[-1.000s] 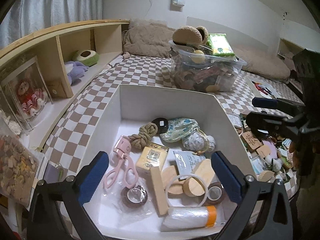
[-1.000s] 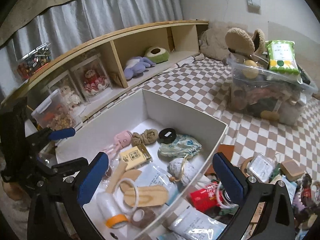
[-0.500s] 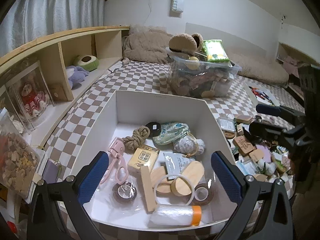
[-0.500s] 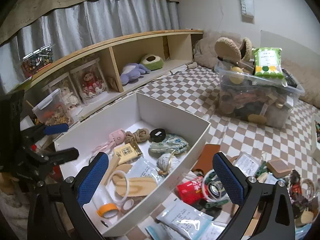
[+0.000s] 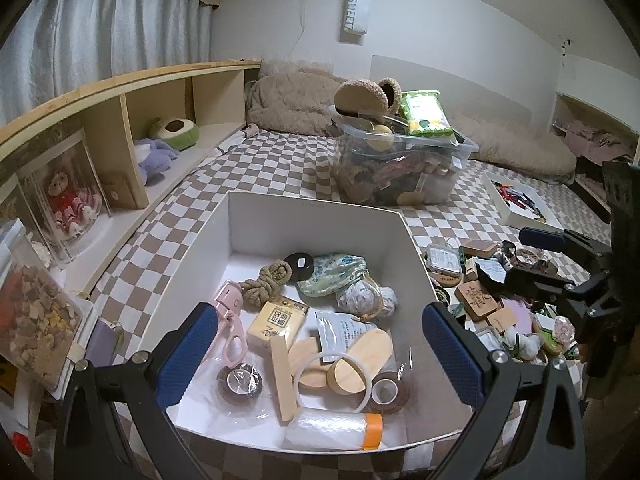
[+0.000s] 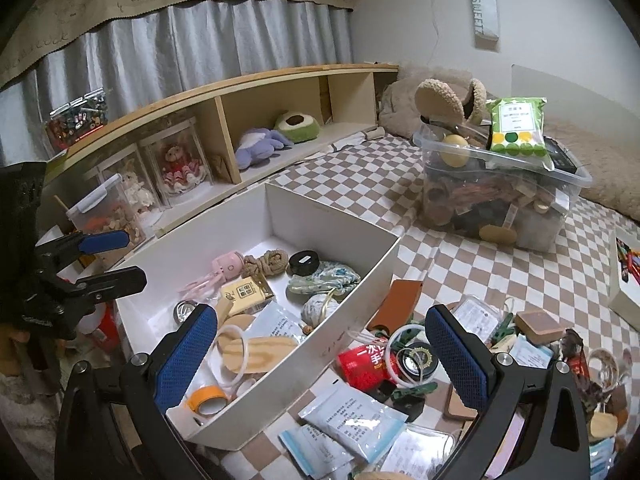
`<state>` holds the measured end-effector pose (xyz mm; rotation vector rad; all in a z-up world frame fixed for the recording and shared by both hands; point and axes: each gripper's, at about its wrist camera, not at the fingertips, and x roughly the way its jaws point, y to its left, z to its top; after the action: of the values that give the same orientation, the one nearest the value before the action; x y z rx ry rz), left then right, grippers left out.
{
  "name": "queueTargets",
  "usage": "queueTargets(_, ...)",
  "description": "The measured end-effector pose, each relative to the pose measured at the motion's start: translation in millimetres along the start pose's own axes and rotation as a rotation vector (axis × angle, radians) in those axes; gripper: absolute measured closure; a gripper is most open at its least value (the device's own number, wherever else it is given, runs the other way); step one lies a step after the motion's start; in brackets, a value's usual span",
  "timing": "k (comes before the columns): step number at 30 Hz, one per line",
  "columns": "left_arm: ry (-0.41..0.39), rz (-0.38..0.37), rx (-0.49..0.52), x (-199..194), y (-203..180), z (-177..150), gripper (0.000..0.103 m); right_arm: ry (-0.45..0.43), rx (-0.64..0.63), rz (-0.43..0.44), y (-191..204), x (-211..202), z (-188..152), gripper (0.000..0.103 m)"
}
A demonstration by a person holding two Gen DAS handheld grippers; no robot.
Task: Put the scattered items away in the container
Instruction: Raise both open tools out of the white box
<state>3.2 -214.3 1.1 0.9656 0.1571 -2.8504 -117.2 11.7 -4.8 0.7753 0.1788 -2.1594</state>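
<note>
You've pulled both grippers back from the box (image 5: 316, 216); left gripper (image 5: 320, 354) and right gripper (image 6: 326, 356) gape, holding nothing.

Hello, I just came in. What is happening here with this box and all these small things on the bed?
A person holds a gripper in each hand and is tidying small things into the white box on the checkered bedcover. Both the left gripper and the right gripper are open and empty. The box already holds a rope knot, a pink tool and wooden pieces. A pile, with a red packet and sachets, lies beside the box.
</note>
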Motion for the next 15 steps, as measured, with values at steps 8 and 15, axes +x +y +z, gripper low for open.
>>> queueTargets(8,-0.011,-0.004,0.021,-6,-15,3,0.0,-0.031,-0.001,-0.009,-4,-20,2,0.0)
queueTargets(15,-0.043,-0.021,0.027,-8,-35,7,0.0,-0.065,0.02,-0.023,-18,-40,1,0.0)
